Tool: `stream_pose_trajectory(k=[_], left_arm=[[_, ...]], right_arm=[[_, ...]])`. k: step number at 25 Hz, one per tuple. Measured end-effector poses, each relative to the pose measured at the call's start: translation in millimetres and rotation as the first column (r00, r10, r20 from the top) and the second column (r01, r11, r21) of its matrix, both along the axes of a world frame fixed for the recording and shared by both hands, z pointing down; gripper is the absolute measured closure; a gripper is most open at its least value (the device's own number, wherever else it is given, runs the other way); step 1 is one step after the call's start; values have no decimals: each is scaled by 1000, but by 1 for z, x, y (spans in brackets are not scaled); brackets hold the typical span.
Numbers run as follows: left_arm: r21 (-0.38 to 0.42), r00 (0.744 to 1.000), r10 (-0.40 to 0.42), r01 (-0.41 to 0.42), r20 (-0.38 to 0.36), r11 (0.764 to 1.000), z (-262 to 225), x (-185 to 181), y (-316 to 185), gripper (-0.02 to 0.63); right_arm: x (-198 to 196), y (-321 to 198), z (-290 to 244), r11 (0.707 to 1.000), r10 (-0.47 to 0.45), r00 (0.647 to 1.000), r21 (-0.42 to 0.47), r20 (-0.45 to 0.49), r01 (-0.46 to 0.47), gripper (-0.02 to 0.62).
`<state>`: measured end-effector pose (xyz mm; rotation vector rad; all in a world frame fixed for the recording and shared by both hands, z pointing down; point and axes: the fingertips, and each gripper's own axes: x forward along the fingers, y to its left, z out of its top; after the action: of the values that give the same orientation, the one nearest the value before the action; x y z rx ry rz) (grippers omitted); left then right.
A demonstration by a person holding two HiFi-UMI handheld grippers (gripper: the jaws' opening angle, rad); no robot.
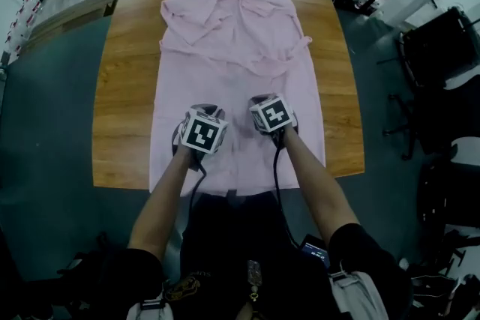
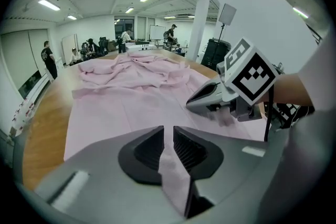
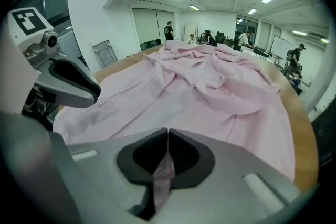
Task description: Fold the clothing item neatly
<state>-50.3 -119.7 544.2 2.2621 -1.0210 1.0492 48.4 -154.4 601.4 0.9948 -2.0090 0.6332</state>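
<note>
The pink garment (image 1: pixel 240 64) lies spread flat over the middle of the wooden table (image 1: pixel 124 86). Its rumpled collar and sleeves are bunched toward 12 o'clock, and its smoother lower part runs to 6 o'clock, where the hem hangs just over the near edge. Both grippers sit on this lower part, side by side and near each other. From the cloth's middle the left gripper (image 1: pixel 204 115) is at about 7 o'clock and the right gripper (image 1: pixel 266 103) at about 5 o'clock, and each points down and away toward 12 o'clock. In the left gripper view a raised fold of the pink cloth runs up between the ribbed pads, which stand only a narrow slit apart and pinch it. In the right gripper view the jaws are drawn almost fully together, with a thin ridge of the same cloth nipped between them. The rest of the garment stretches ahead of both toward the far edge. Bare wood shows at 9 and 3 o'clock beside the cloth. Several people stand at the far end of the room.
</note>
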Motion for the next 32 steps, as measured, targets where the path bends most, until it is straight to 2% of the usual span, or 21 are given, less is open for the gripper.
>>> stream_pose_trajectory(k=[5,11,15,18,22,25,32], left_arm=[[-6,1000,28,-28,-3,1000,6,-12,-1,541],[-38,999,50,-51,-20,998,20,-18,3,541],[-50,998,67,-67,-10,996,24,-19,10,541],[-32,997,78,-79,-25,996,20,-18,9,541],[2,997,70,-70,-39,998,3,-22,6,549],[28,996,48,-46,-69,999,-16,-29,2,590],[71,983,54,-42,-175,997,-84,-33,-4,598]], right_arm=[[-4,4,-20,999,45,999,29,19,-45,586],[-37,21,-42,998,-19,999,67,27,17,586],[-46,30,-30,999,-39,999,37,6,39,586],[-46,31,-13,1000,-16,1000,0,-9,16,583],[-47,35,-12,1000,-4,1000,-10,15,4,566],[-49,37,-31,1000,-28,999,11,40,28,566],[-50,29,-104,993,-34,992,120,121,19,566]])
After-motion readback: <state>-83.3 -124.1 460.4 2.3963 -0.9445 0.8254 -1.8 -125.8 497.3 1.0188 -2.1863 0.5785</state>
